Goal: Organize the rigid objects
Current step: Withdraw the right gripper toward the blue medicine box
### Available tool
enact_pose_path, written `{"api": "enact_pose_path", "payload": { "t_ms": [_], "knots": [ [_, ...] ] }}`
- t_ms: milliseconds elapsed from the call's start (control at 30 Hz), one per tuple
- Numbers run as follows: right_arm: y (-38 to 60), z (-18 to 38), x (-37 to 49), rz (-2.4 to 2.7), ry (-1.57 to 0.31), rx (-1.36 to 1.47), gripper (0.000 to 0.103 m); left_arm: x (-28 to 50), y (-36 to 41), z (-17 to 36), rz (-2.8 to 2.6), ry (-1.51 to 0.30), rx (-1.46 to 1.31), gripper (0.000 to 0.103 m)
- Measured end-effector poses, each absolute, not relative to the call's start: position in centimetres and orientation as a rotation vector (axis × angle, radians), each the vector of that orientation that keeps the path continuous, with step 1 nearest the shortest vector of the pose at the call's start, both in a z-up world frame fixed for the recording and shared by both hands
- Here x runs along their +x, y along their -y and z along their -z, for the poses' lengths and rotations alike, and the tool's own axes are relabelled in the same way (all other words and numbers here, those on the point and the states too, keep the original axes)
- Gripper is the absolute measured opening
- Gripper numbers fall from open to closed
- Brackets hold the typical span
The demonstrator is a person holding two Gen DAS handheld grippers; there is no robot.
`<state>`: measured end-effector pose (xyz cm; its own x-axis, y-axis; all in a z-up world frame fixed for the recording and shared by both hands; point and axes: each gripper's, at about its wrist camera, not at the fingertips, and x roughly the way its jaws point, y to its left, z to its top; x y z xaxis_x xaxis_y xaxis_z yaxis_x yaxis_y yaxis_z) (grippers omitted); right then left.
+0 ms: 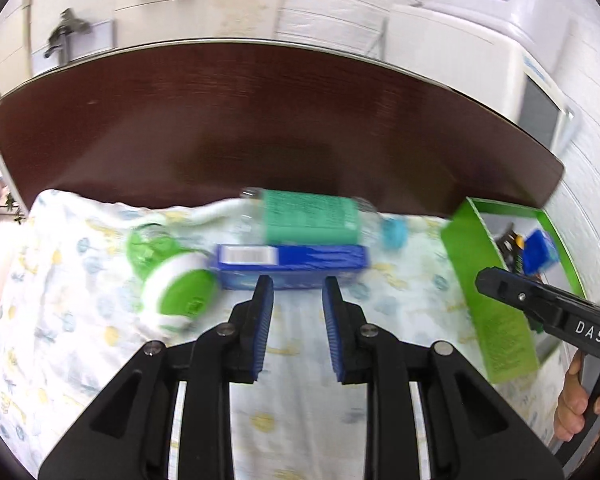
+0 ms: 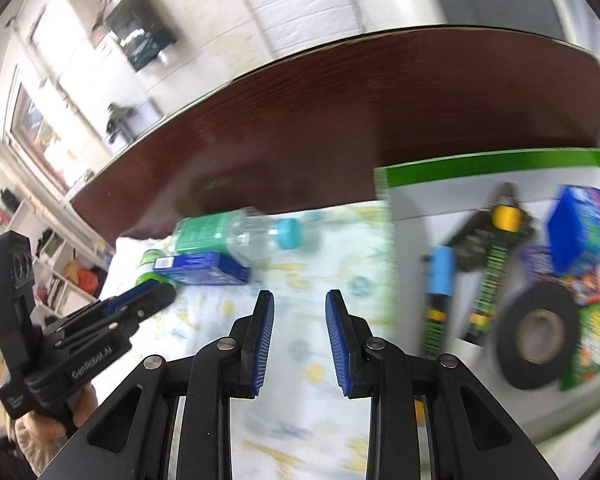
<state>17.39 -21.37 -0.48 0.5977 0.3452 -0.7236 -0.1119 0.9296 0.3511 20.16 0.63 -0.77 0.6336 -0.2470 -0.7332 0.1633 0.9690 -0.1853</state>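
Observation:
A blue box point(image 1: 292, 266) lies on the patterned cloth point(image 1: 80, 320), just ahead of my open, empty left gripper point(image 1: 298, 288). Behind it lies a clear bottle with a green label point(image 1: 312, 218) and blue cap point(image 1: 394, 232). A green-and-white round container point(image 1: 180, 294) sits to the left. My right gripper point(image 2: 300, 300) is open and empty above the cloth, left of the green-rimmed box point(image 2: 480, 162). The blue box point(image 2: 204, 270) and bottle point(image 2: 228, 232) lie ahead to its left. The left gripper also shows in the right wrist view point(image 2: 148, 292).
The green-rimmed box point(image 1: 484, 280) holds a roll of black tape point(image 2: 538, 334), a blue carton point(image 2: 580, 228), green-and-black tubes point(image 2: 488, 280) and small packets. A dark wooden board point(image 1: 260, 128) rises behind the cloth. The right gripper's arm point(image 1: 548, 308) crosses the box.

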Motion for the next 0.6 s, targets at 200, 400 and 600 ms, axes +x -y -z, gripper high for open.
{"api": "enact_pose_path", "payload": {
  "t_ms": [200,400,600],
  "knots": [
    [16.6,1.2,21.0,-0.299,-0.937,0.267,0.030,22.3,-3.7,1.1,0.204,-0.839,-0.166,0.025],
    [14.0,2.3,24.1,-0.268,-0.975,0.262,0.030,25.4,-3.5,2.2,0.175,-0.862,-0.114,0.025],
    [13.2,3.4,24.9,-0.244,-0.986,0.259,0.030,25.4,-2.4,3.3,0.251,-0.897,-0.082,0.025]
  ]
}}
